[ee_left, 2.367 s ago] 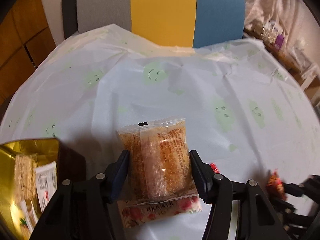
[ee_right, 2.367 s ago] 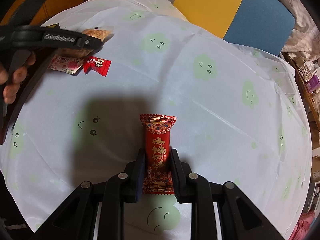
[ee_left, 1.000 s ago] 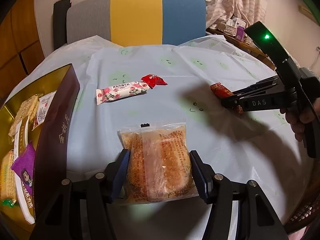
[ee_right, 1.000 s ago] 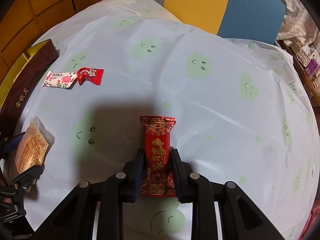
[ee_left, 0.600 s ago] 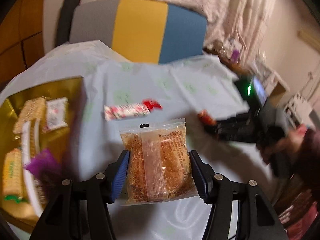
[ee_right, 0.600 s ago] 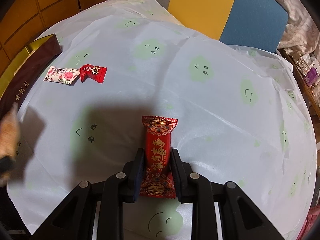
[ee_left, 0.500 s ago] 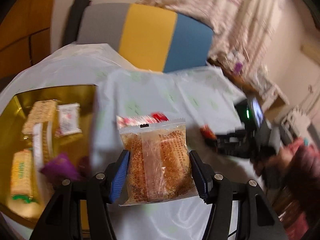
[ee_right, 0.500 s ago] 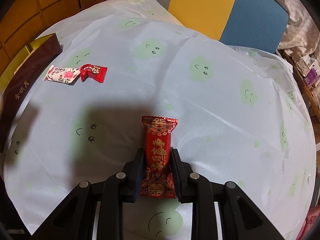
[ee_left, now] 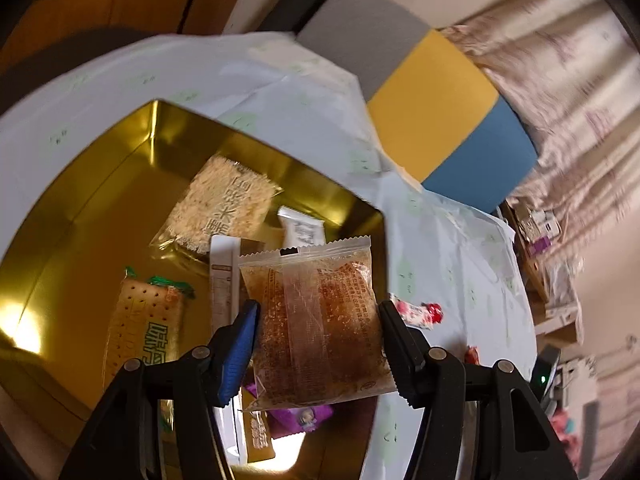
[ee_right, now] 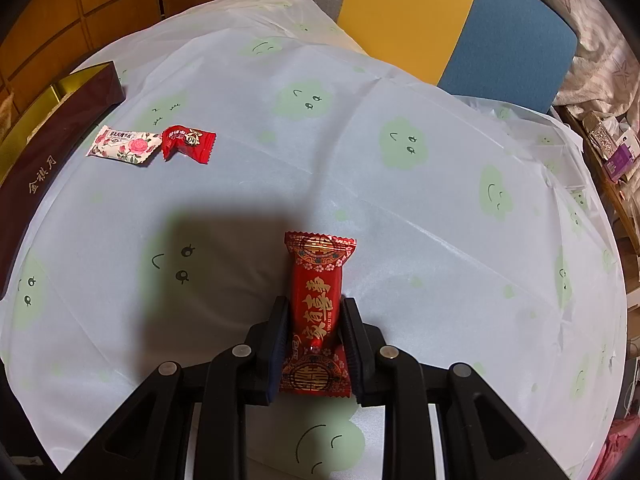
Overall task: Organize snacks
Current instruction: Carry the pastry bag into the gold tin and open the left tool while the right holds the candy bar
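Observation:
My left gripper (ee_left: 316, 312) is shut on a clear packet of brown crispy snack (ee_left: 316, 320) and holds it above the open gold-lined box (ee_left: 92, 208). Several wrapped snacks lie in the box, among them a rice cake packet (ee_left: 224, 204) and a cracker packet (ee_left: 144, 328). My right gripper (ee_right: 314, 312) is shut on a long red candy packet (ee_right: 316, 300) held above the tablecloth. A floral packet (ee_right: 122, 145) and a small red candy (ee_right: 188, 142) lie on the cloth beside the box's dark side (ee_right: 44, 152).
The round table has a pale cloth with green smiley clouds (ee_right: 400, 140). A chair with grey, yellow and blue back (ee_right: 440, 12) stands behind it. Cluttered shelves (ee_right: 612, 144) are at the right. The floral packet also shows in the left wrist view (ee_left: 412, 312).
My left gripper has swung left with the brown snack packet, from over the tablecloth to over the gold box. My right gripper has stayed nearly still with the red packet.

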Action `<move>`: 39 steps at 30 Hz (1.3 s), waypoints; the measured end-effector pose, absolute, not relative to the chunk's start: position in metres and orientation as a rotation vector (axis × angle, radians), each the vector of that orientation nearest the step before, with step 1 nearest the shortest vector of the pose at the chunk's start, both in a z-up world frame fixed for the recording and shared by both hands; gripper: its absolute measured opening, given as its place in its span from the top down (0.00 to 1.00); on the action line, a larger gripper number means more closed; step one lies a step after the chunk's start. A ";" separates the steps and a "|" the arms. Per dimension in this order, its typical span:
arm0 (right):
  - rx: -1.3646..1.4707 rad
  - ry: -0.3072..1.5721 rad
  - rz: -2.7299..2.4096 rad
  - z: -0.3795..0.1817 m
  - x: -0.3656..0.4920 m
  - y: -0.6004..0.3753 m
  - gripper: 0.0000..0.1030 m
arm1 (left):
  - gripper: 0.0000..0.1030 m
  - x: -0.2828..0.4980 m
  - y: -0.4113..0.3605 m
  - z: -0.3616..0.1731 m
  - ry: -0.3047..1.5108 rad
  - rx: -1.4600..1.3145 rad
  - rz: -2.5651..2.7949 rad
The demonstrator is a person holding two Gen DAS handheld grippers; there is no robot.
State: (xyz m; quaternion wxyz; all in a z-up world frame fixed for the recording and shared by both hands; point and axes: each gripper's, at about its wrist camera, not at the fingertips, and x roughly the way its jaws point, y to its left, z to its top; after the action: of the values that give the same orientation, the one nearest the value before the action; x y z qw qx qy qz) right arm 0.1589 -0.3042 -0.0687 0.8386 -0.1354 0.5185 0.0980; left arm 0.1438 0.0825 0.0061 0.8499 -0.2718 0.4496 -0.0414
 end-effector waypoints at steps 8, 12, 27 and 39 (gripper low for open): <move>-0.286 1.097 0.206 -0.069 0.159 -0.304 0.75 | 0.41 0.163 0.077 -0.019 1.010 -0.589 -0.090; -0.288 1.097 0.205 -0.069 0.159 -0.304 0.75 | 0.42 0.172 0.074 -0.030 1.028 -0.567 -0.091; -0.295 1.094 0.202 -0.070 0.158 -0.304 0.75 | 0.41 0.141 0.057 -0.003 0.926 -0.377 -0.071; -0.299 1.092 0.199 -0.070 0.158 -0.303 0.75 | 0.40 0.099 0.043 0.007 0.902 -0.276 -0.082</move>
State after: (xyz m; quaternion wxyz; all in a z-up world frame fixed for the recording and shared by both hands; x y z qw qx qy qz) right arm 0.1577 -0.3028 -0.0698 0.8394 -0.1412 0.5163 0.0943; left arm 0.0994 0.0430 0.0069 0.8901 -0.1327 0.4342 -0.0396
